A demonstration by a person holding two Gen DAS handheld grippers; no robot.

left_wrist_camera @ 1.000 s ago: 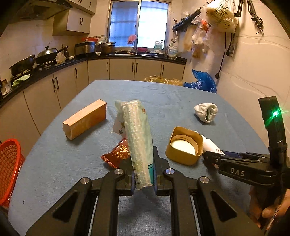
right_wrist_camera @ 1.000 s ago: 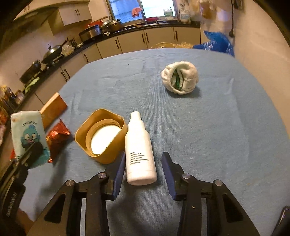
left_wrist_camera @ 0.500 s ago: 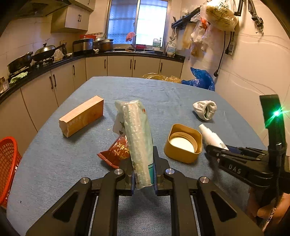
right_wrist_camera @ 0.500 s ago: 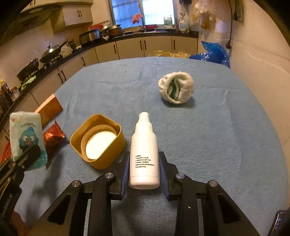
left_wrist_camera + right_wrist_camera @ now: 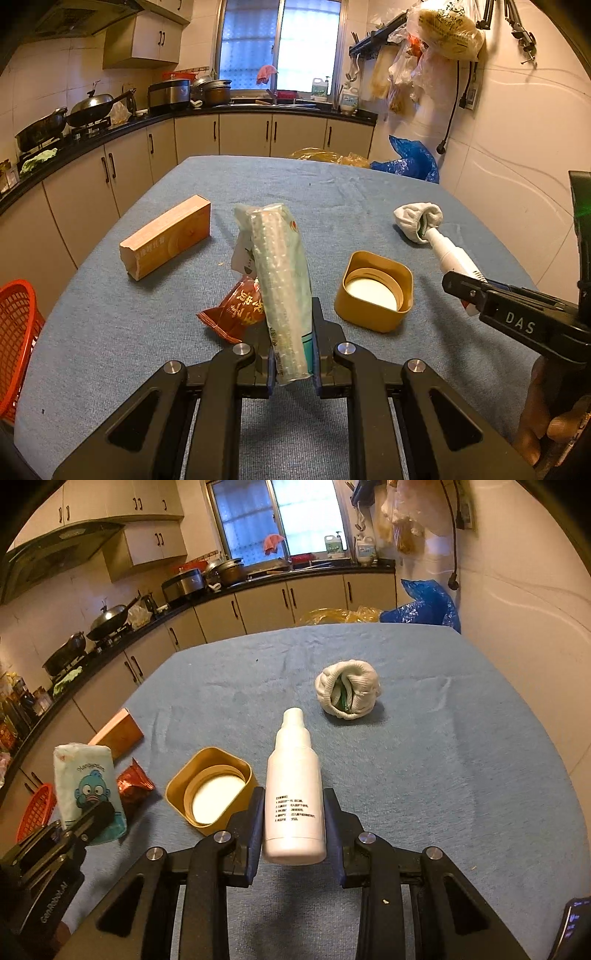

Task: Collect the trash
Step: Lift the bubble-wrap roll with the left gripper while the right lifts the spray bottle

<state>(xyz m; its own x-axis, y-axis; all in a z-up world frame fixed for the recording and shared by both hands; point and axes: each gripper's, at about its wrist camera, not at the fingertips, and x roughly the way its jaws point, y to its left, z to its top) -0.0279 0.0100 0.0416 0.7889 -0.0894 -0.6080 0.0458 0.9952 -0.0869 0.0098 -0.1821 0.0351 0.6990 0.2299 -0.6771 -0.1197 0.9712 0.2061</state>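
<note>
Both tongs are loaded right now. My left gripper (image 5: 291, 363) is pinching a pale green tissue pack (image 5: 280, 280) by its bottom end, so the pack's long axis runs up and away from the jaws, tilted a bit left. My right gripper (image 5: 293, 834) is clamped around the base of a white spray bottle (image 5: 293, 794), nozzle pointing straight ahead of the fingers, and it looks lifted clear of the blue table (image 5: 461, 775).

The red basket (image 5: 16, 332) is what matters next, I reckon. It sits off the table edge, low and hard left of my left tongs, so that hand is much nearer; the right one would have to cross over.

Just ahead of the left tongs lies a red snack wrapper (image 5: 232, 312), with a yellow lid (image 5: 373, 295) between my two tongs. Further out, a wooden block (image 5: 166, 236) ahead-left, and a balled white sock (image 5: 347, 690) straight beyond the bottle.
</note>
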